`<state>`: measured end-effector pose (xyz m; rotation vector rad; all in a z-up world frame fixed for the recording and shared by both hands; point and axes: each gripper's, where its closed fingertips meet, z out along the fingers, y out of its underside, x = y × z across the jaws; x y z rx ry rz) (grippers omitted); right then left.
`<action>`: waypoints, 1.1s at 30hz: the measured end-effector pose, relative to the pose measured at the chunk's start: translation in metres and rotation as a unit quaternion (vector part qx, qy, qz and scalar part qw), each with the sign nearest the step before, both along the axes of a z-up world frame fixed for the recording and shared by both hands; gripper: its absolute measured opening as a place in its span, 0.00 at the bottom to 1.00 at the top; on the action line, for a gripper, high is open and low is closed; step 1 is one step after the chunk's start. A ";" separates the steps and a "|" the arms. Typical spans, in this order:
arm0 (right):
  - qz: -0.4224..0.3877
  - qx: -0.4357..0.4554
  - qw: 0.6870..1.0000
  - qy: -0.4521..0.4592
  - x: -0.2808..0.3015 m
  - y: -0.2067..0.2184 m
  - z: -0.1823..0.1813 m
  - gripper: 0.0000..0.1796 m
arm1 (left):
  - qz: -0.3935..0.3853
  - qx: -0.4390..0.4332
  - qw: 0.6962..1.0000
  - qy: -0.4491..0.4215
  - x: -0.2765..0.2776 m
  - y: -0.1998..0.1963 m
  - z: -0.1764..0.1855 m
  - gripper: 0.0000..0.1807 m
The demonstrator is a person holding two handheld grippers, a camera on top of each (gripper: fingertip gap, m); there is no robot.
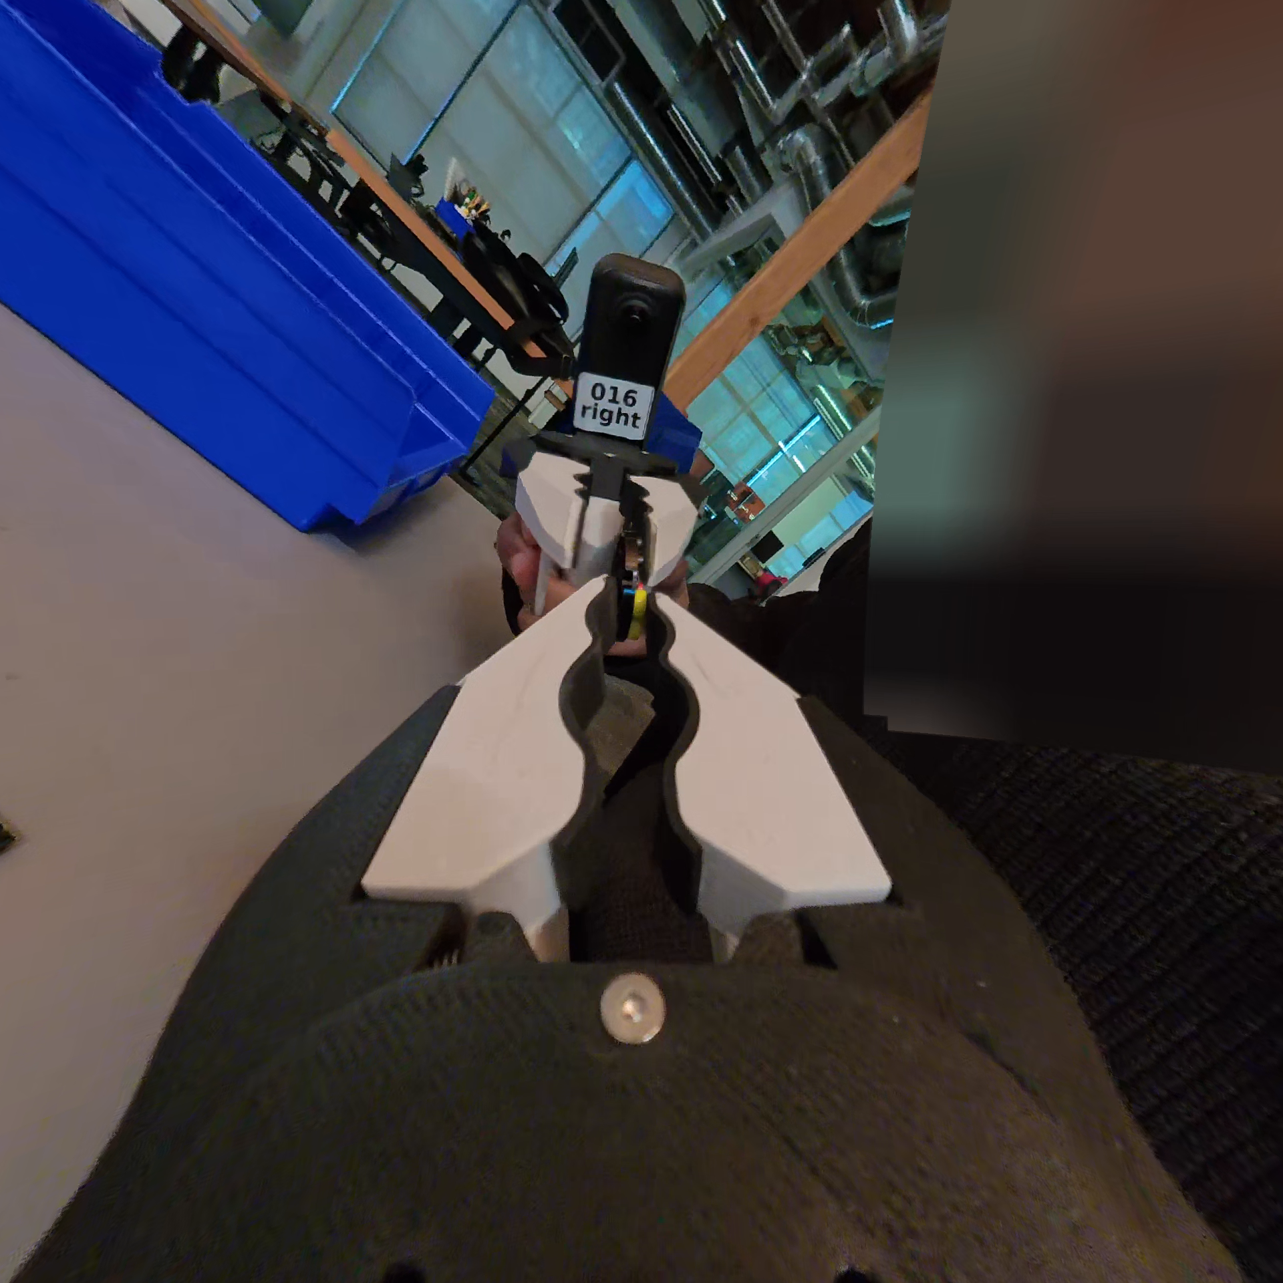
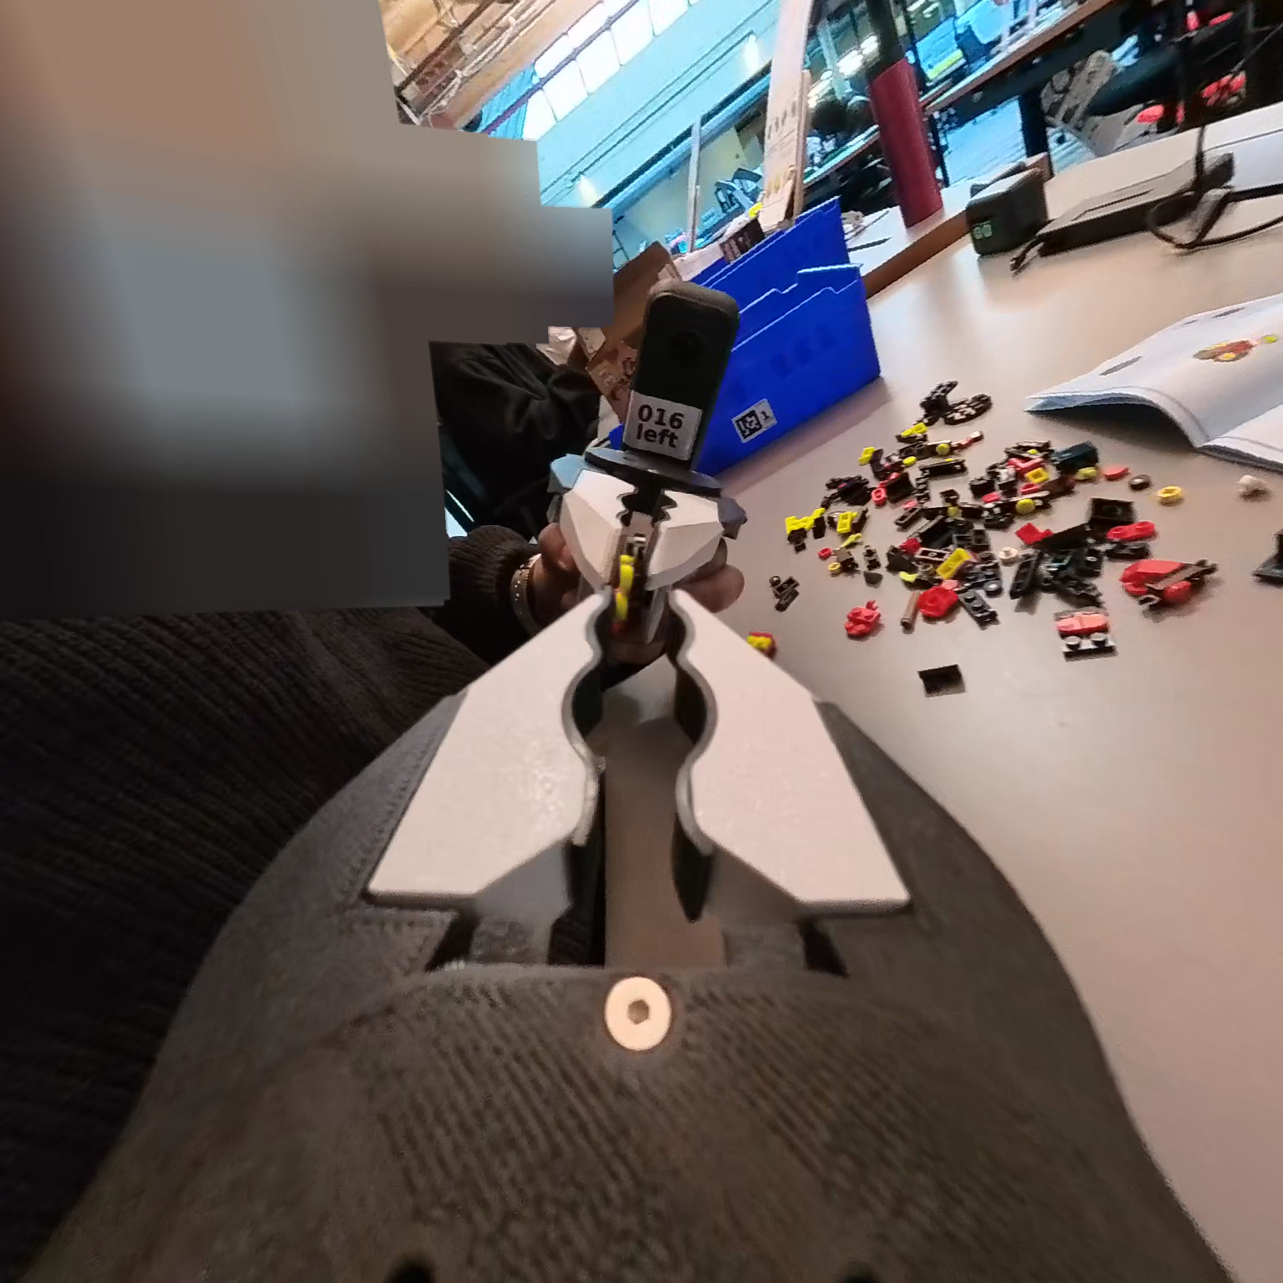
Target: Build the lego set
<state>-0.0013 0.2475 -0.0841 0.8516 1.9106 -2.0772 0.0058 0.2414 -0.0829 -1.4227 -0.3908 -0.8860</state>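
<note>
In the left wrist view, a blue bin [image 1: 229, 333] is lying on the grey table [image 1: 173, 694] at the far left, and the left gripper [image 1: 628, 611] is pointing at the right gripper [image 1: 628, 555], tip against tip, raised above the table. Between them a small yellow and black lego assembly [image 1: 633, 614] is sitting; both pairs of fingers are nearly closed on it, each pinching one end. In the right wrist view, the same assembly [image 2: 625, 597] is showing at the meeting tips, with the left gripper [image 2: 635, 555] facing the camera and a hand [image 2: 701, 590] behind it. To the right, loose lego pieces [image 2: 1007, 534] in black, red and yellow are lying scattered on the table [image 2: 1041, 798], and an open instruction booklet [image 2: 1180, 389] is lying beyond them at the far right.
</note>
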 end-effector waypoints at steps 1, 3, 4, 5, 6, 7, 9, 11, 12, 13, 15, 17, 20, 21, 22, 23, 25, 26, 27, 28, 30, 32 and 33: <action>0.006 -0.002 1.000 0.002 0.002 -0.001 0.001 0.03 | 0.001 -0.001 1.000 0.002 0.000 0.000 0.000 0.02; 0.011 0.000 1.000 0.003 0.003 -0.002 0.000 0.03 | 0.003 -0.003 1.000 0.006 0.000 0.001 -0.001 0.02; 0.012 -0.001 1.000 0.004 0.004 -0.002 0.001 0.03 | 0.002 -0.002 1.000 0.006 0.000 0.000 0.000 0.02; 0.013 -0.002 1.000 0.005 0.004 -0.002 0.001 0.03 | 0.002 0.000 1.000 0.006 0.000 0.000 0.000 0.02; 0.014 -0.001 1.000 0.006 0.004 -0.002 0.001 0.03 | 0.002 0.000 1.000 0.007 0.000 0.000 0.000 0.02; 0.015 0.001 1.000 0.008 0.005 -0.002 0.001 0.03 | 0.002 -0.001 1.000 0.008 0.001 0.000 0.000 0.02; 0.014 0.009 1.000 0.015 0.005 -0.003 0.000 0.02 | 0.002 -0.002 1.000 0.010 0.001 0.000 0.000 0.02; 0.013 0.020 0.999 0.026 0.006 -0.003 0.001 0.02 | 0.001 -0.001 1.000 0.012 0.001 0.000 0.000 0.02; 0.012 0.025 0.999 0.032 0.006 -0.003 0.001 0.02 | 0.001 0.000 1.000 0.011 0.001 0.000 0.001 0.02; 0.010 0.029 0.999 0.037 0.006 -0.003 0.001 0.02 | 0.001 0.000 1.000 0.010 0.001 0.000 0.001 0.02; 0.008 0.036 0.998 0.045 0.006 -0.003 0.002 0.02 | -0.001 0.001 1.000 0.009 0.002 0.000 0.001 0.02; 0.006 0.042 0.998 0.055 0.007 -0.003 0.003 0.02 | -0.001 0.003 1.000 0.008 0.002 0.000 0.002 0.02; 0.004 0.056 0.996 0.069 0.008 -0.002 0.002 0.02 | -0.004 0.002 1.000 0.010 0.003 0.000 0.001 0.03; 0.003 0.061 0.995 0.073 0.009 -0.002 0.002 0.02 | -0.005 0.001 1.000 0.010 0.004 0.000 0.001 0.03; 0.002 0.066 0.995 0.077 0.009 -0.002 0.002 0.02 | -0.006 0.001 1.000 0.010 0.004 0.000 0.001 0.03; 0.002 0.072 0.994 0.082 0.009 -0.002 0.002 0.02 | -0.007 0.001 1.000 0.010 0.005 0.000 0.001 0.02; -0.001 0.086 0.992 0.093 0.010 -0.002 0.001 0.02 | -0.009 -0.002 1.000 0.012 0.005 0.000 0.000 0.03; -0.004 0.092 0.991 0.099 0.010 -0.002 0.001 0.02 | -0.009 -0.003 1.000 0.013 0.005 0.000 0.000 0.03; -0.007 0.098 0.990 0.105 0.011 -0.002 0.002 0.02 | -0.010 -0.003 1.000 0.013 0.006 0.000 0.000 0.03; -0.010 0.105 0.988 0.114 0.011 -0.002 0.002 0.02 | -0.010 -0.002 1.000 0.012 0.006 0.000 0.000 0.03; -0.014 0.115 0.985 0.127 0.011 -0.003 0.003 0.02 | -0.011 0.001 1.000 0.011 0.006 0.000 0.001 0.03; -0.019 0.117 0.984 0.133 0.011 -0.003 0.003 0.02 | -0.010 -0.001 1.000 0.013 0.006 0.000 0.000 0.03; -0.026 0.117 0.983 0.141 0.009 -0.003 0.005 0.03 | -0.007 0.002 1.000 0.011 0.004 0.000 0.002 0.03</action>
